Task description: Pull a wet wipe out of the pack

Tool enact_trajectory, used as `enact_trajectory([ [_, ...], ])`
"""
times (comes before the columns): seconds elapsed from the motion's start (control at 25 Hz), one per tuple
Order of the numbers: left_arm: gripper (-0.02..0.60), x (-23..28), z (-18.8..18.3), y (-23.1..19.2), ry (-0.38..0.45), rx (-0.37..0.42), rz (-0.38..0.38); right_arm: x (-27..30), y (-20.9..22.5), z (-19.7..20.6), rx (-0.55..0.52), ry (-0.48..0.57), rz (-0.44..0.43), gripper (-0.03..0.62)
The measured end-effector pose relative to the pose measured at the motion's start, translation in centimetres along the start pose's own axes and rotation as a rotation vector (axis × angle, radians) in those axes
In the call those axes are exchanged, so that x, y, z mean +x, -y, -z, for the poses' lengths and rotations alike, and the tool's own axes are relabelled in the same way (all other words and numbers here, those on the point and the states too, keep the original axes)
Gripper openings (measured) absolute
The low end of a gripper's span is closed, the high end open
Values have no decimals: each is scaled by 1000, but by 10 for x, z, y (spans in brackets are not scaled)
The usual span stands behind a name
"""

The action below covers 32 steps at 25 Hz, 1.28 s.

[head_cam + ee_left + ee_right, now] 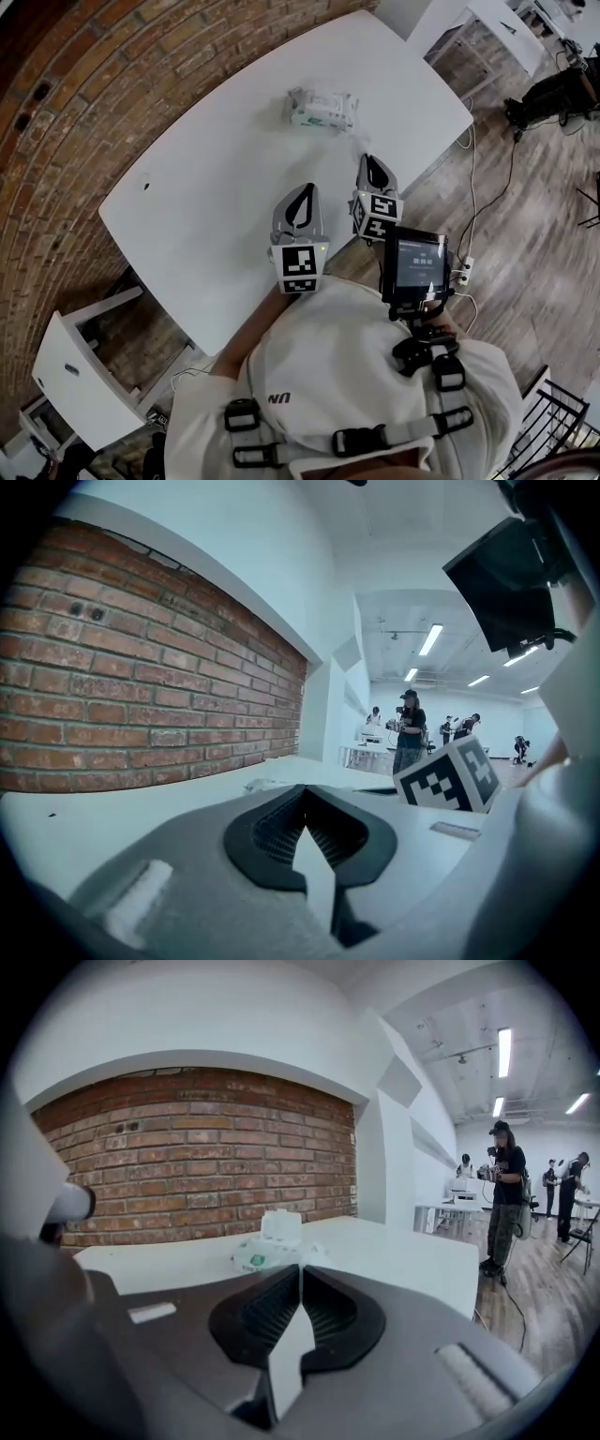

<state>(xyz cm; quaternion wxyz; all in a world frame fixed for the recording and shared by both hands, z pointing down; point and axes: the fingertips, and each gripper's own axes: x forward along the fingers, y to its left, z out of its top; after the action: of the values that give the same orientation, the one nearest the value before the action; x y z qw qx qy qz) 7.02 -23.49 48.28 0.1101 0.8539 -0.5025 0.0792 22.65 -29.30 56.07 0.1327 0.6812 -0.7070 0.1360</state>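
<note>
A white wet wipe pack with green print lies on the white table, toward its far side. In the right gripper view the pack sits straight ahead beyond the jaws, with a white wipe sticking up from its top. My right gripper is shut and empty, a short way short of the pack. My left gripper hovers over the table nearer to me, also shut with nothing in it. From the left gripper view the pack shows only as a small shape far ahead.
A brick wall runs along the table's far and left side. A white chair stands at the near left. More white tables and cables lie on the wooden floor to the right. People stand far off in the room.
</note>
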Motion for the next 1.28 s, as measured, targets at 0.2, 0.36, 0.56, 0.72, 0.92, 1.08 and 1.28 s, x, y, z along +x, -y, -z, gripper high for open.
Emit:
enact_trajectory([
  [0.2,3,-4,0,3,-8,7,9,-3,5,36,40,-100,5,20],
  [0.36,3,-6,1,2,-12,5,9,-4,2,57,92,-178,-30,48],
  [0.56,3,-7,3,2,-12,2,7,-8,0,68,123,-220,-52,97],
  [0.72,3,-5,2,4,-9,-1,14,-12,2,70,131,-227,-53,117],
  [0.92,3,-5,2,8,-6,-5,20,-18,4,63,117,-196,-48,113],
  [1.08,3,-5,3,7,-7,-3,20,-22,7,43,74,-112,-10,23],
  [1.28,3,-6,0,8,1,-1,15,-28,6,15,47,-20,2,6],
])
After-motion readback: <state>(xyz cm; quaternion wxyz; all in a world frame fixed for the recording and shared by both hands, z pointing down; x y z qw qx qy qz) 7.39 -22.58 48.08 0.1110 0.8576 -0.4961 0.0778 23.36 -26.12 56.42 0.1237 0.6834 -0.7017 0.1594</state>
